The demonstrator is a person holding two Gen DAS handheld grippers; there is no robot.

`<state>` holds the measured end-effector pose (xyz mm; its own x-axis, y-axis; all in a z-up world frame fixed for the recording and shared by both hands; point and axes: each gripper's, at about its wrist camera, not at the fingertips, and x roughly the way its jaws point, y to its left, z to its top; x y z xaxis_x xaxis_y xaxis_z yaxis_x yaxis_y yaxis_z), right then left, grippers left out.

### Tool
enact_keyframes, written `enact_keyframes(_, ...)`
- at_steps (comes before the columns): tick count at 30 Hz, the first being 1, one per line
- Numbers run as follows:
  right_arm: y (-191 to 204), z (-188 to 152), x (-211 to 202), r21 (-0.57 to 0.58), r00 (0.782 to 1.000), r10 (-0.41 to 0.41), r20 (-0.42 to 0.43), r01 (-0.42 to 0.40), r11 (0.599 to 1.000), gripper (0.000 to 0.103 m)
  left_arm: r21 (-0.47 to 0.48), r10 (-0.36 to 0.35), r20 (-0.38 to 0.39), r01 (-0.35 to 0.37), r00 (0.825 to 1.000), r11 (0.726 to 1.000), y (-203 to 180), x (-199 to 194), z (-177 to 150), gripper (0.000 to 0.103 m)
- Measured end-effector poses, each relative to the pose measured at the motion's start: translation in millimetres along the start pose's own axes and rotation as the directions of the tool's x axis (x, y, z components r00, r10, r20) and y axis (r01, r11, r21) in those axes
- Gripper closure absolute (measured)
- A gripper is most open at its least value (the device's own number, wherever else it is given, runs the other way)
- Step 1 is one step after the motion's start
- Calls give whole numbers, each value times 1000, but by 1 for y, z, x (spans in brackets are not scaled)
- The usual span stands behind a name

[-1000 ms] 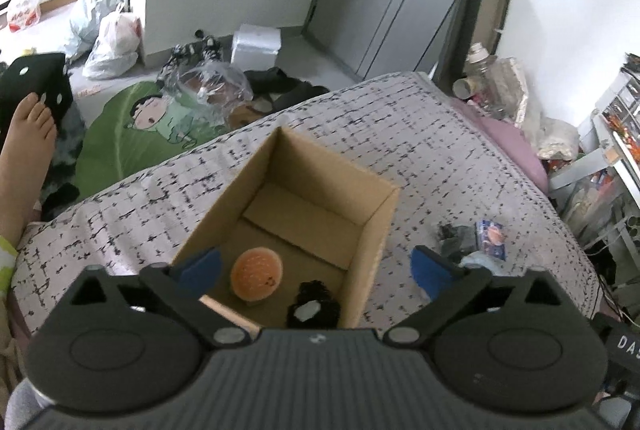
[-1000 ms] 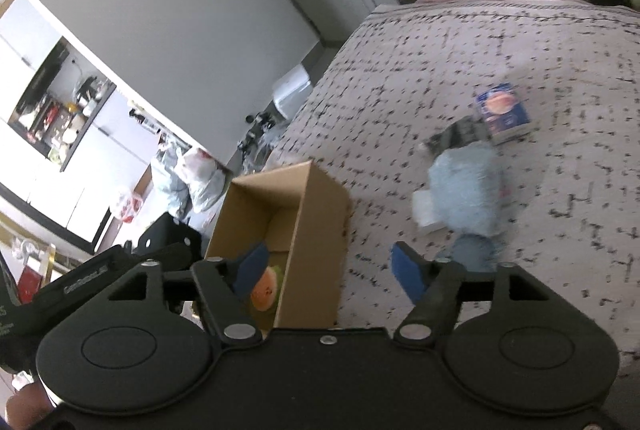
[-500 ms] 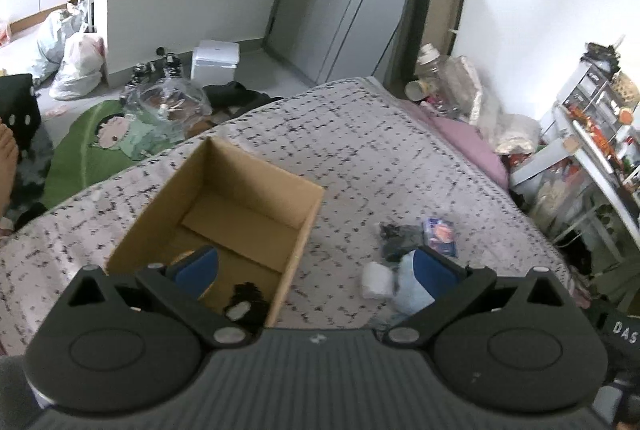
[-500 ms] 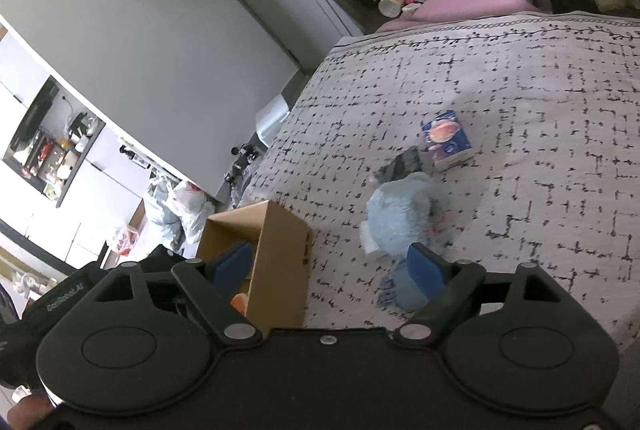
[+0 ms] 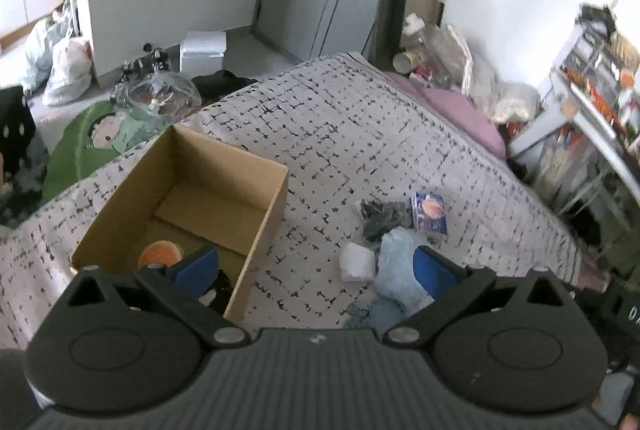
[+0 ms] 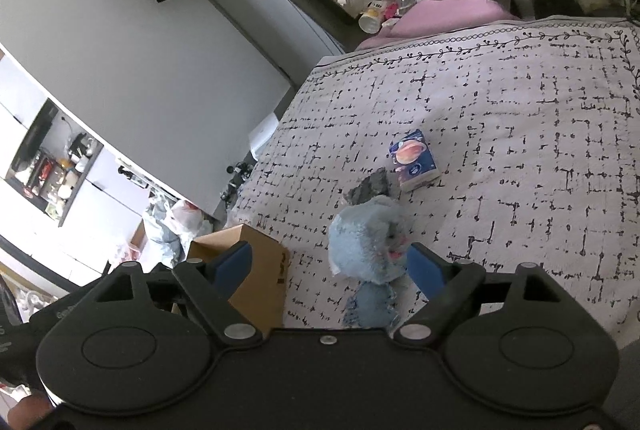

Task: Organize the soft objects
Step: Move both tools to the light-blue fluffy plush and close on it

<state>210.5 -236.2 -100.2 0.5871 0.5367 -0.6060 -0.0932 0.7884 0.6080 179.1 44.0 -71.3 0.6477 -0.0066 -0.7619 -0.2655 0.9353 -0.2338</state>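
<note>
An open cardboard box [image 5: 224,166] stands on the patterned bed cover; it also shows in the right wrist view [image 6: 260,270]. Inside lie an orange round plush [image 5: 160,254] and a black-and-white soft item [image 5: 216,294]. A light blue plush toy [image 5: 396,262] lies right of the box, also in the right wrist view [image 6: 368,242]. By it are a white soft piece [image 5: 356,266], a dark grey cloth [image 5: 380,218] and a small blue packet [image 5: 430,216]. My left gripper [image 5: 316,266] is open and empty above the box's right wall. My right gripper [image 6: 328,262] is open and empty, just above the blue plush.
The bed cover [image 5: 360,134] ends at a pink pillow [image 5: 464,114] and clutter along the far wall. Bags and a green rug [image 5: 88,142] lie on the floor to the left. Shelves [image 5: 592,78] stand at the right.
The left gripper has swung right, from over the box toward the blue plush. The right gripper has moved closer over the plush. Both stay open.
</note>
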Motion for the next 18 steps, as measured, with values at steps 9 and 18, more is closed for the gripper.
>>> enact_keyframes(9, -33, -6, 19, 62, 1000, 26, -7, -26, 998, 49, 14, -48, -20, 48, 999, 999, -20, 24, -6, 4)
enact_keyframes(18, -47, -6, 33, 111, 995, 98, -18, -95, 989, 74, -4, -97, -40, 97, 995, 995, -36, 56, -4, 34)
